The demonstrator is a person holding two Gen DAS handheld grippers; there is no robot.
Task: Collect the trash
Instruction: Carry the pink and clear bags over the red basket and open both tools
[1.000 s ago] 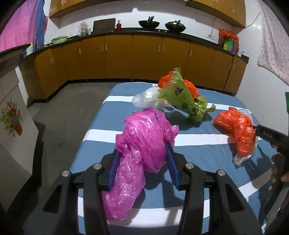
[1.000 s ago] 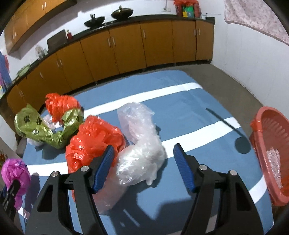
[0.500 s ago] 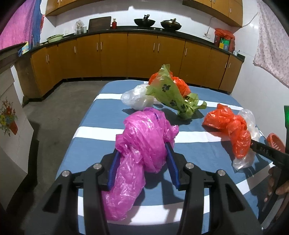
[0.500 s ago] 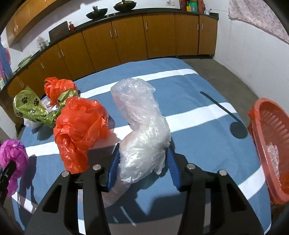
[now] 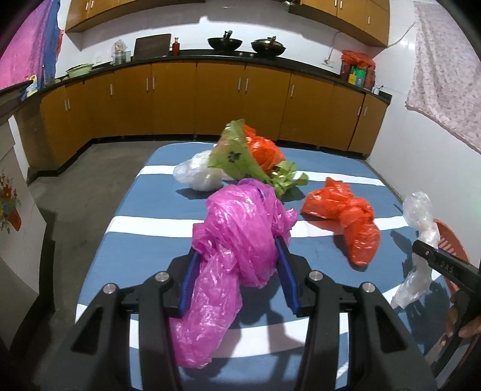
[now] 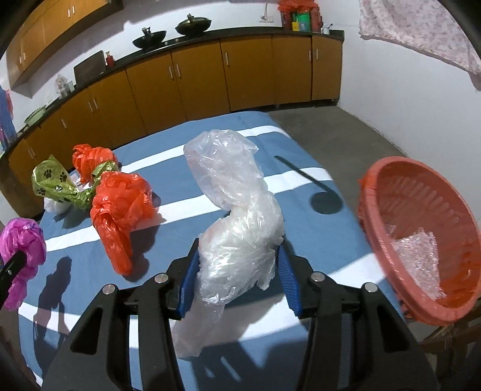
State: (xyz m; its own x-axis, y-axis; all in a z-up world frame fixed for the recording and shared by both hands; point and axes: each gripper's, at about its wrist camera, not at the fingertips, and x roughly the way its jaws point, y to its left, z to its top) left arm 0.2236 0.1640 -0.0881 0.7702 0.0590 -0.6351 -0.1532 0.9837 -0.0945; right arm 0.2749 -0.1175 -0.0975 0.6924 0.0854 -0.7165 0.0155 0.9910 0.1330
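My left gripper [image 5: 237,270] is shut on a crumpled pink plastic bag [image 5: 237,237], lifted above the blue striped table [image 5: 144,237]. In the right wrist view my right gripper [image 6: 239,273] is shut on a clear plastic bag [image 6: 237,222], also off the table; that bag [image 5: 421,222] shows at the right edge of the left wrist view. An orange bag [image 5: 348,219] lies on the table between them. Farther back lie a green paw-print bag [image 5: 240,159], another orange bag [image 5: 264,150] and a white bag [image 5: 195,171]. A red basket [image 6: 421,240] with clear plastic in it stands right of the table.
Brown cabinets [image 5: 210,102] under a dark counter with woks run along the back wall. Bare concrete floor [image 5: 69,192] lies left of the table. A patterned cloth [image 6: 421,27] hangs on the right wall. A person's fingers [image 5: 463,327] show at the lower right.
My right gripper closed on the clear bag, lifted it and carried it toward the red basket. My left gripper drew back slightly with the pink bag held throughout.
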